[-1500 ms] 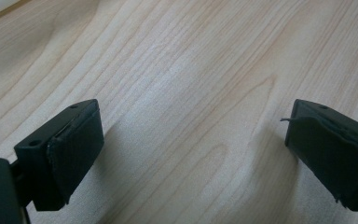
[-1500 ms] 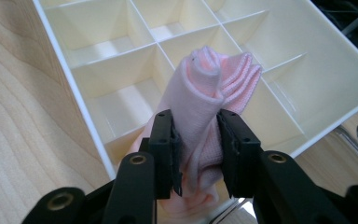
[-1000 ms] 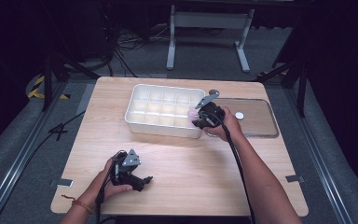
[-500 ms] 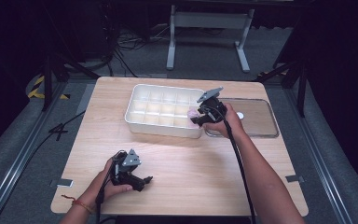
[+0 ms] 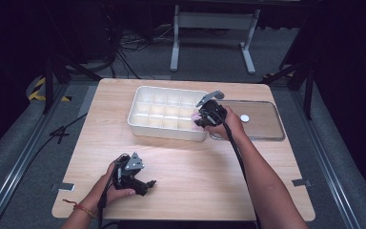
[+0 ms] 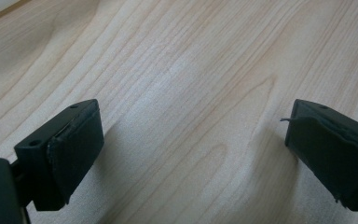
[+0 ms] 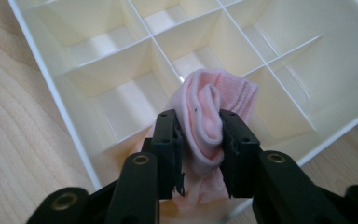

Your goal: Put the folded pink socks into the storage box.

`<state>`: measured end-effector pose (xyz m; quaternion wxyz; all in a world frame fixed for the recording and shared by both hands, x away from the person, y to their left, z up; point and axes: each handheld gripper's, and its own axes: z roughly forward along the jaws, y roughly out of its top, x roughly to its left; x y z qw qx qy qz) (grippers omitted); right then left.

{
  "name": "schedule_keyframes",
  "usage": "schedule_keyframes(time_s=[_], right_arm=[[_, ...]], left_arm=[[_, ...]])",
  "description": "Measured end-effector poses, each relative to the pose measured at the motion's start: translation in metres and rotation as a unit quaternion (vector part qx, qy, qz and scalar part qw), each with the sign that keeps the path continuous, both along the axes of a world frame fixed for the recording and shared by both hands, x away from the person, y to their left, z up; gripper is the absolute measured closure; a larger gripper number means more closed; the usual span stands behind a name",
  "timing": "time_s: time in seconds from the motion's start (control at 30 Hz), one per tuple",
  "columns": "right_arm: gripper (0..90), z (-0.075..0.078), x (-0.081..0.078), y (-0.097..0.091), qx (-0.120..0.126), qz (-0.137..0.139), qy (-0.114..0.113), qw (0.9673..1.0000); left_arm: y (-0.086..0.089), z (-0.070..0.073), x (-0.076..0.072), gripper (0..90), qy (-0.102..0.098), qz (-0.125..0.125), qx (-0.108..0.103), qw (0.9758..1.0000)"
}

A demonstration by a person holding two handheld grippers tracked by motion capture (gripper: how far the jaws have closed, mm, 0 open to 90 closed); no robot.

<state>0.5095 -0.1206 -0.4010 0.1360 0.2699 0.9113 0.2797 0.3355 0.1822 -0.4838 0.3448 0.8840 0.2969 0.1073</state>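
Observation:
A rolled pink sock [image 7: 209, 107] is pinched between the pads of my right gripper [image 7: 199, 140], whose jaws have just been closing on it. The sock hangs over a near-corner compartment of the white divided tray [image 7: 56, 93]. In the high view my right gripper [image 5: 201, 116] hovers at the right end of the tray [image 5: 138, 125], with the pink sock [image 5: 194, 115] at its tip. My left gripper [image 5: 147, 183] rests on the table near the front left. Its jaws stand wide apart over bare wood, as the left gripper [image 6: 191, 149] view shows.
A clear flat lid [image 5: 262, 121] with a white knob [image 5: 244, 118] lies to the right of the tray. The tray's other compartments look empty. Bare wooden tabletop [image 5: 195, 167] spreads between the two hands. Dark floor and metal stands lie beyond the table.
The right gripper has shifted only slightly at the tray's right end, with the pink sock still at its tip. The left hand has stayed put.

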Motion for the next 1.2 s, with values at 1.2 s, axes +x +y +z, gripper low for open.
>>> schedule_keyframes(time_s=[1.2], right_arm=[[80.9, -0.013, 0.010, 0.014, -0.080, 0.027, 0.068, 0.9941]], left_arm=[[0.000, 0.000, 0.000, 4.4, -0.001, 0.001, 0.000, 1.0000]])
